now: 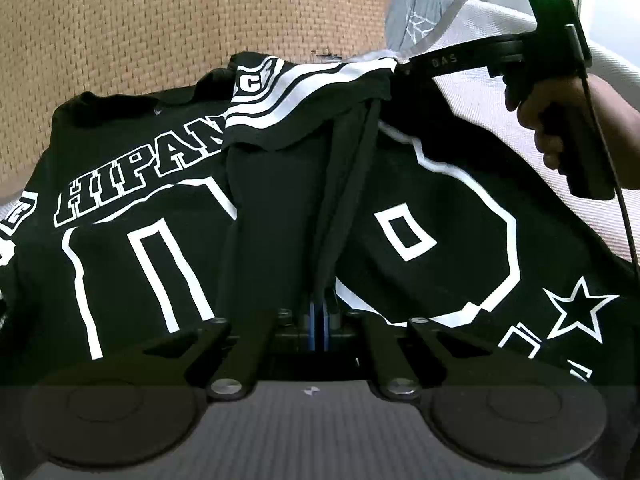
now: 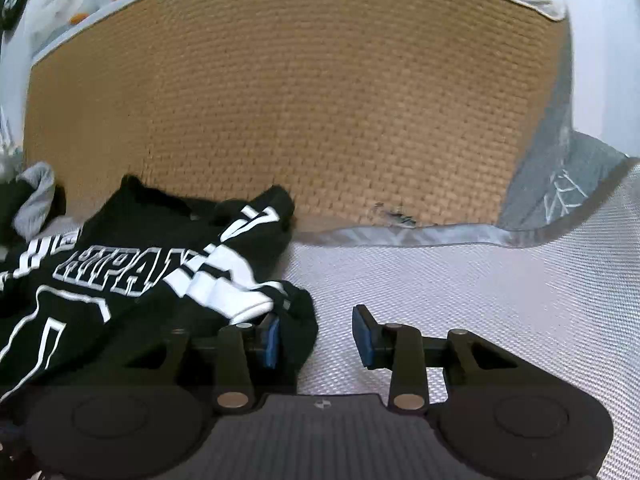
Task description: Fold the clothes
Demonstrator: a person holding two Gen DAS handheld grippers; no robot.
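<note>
Left wrist: left gripper (image 1: 320, 320) pinches black jersey (image 1: 160, 184); right gripper (image 2: 314, 340) spread.

the black jersey (image 1: 160, 184) carried white block letters reading "hipan", cut off by a fold, with outlined numerals below and a star outline near its hem. "das" stood printed on the right claw (image 1: 404, 69) arm.
</note>
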